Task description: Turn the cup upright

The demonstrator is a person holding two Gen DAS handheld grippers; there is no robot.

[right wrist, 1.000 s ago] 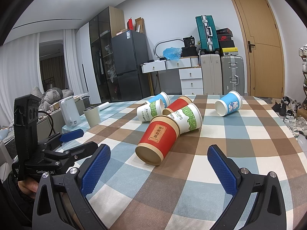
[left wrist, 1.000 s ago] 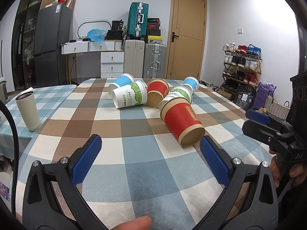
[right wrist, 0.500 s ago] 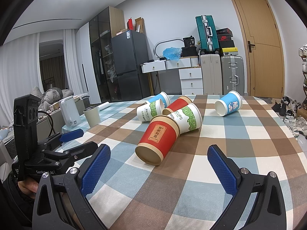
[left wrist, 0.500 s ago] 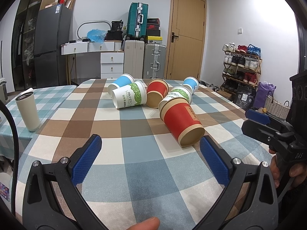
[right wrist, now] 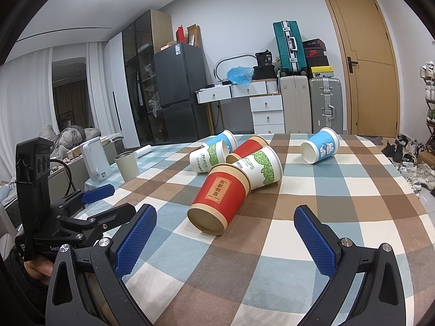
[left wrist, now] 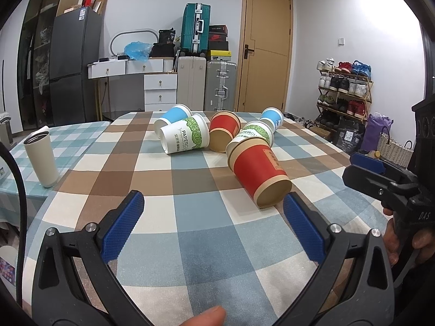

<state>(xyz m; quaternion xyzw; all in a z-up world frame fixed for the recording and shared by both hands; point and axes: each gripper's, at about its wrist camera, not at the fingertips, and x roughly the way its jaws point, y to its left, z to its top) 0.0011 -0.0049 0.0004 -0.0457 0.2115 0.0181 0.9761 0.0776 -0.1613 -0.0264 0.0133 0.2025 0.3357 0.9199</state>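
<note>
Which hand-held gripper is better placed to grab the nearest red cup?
Right hand-held gripper, probably: the red cup lies centered between its open fingers. For the left hand-held gripper the cup sits off toward its right finger.

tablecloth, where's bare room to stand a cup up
Bare checked tablecloth lies between the nearest red cup and the right claw, and along the right edge below the lone blue cup. The middle, around the green-print cup, is crowded.

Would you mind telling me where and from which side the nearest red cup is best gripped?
Probably across the red cup's mid-wall, from above. It lies on its side, closed base toward the grippers and mouth against the green-leaf cup, so only its curved sides are free.
</note>
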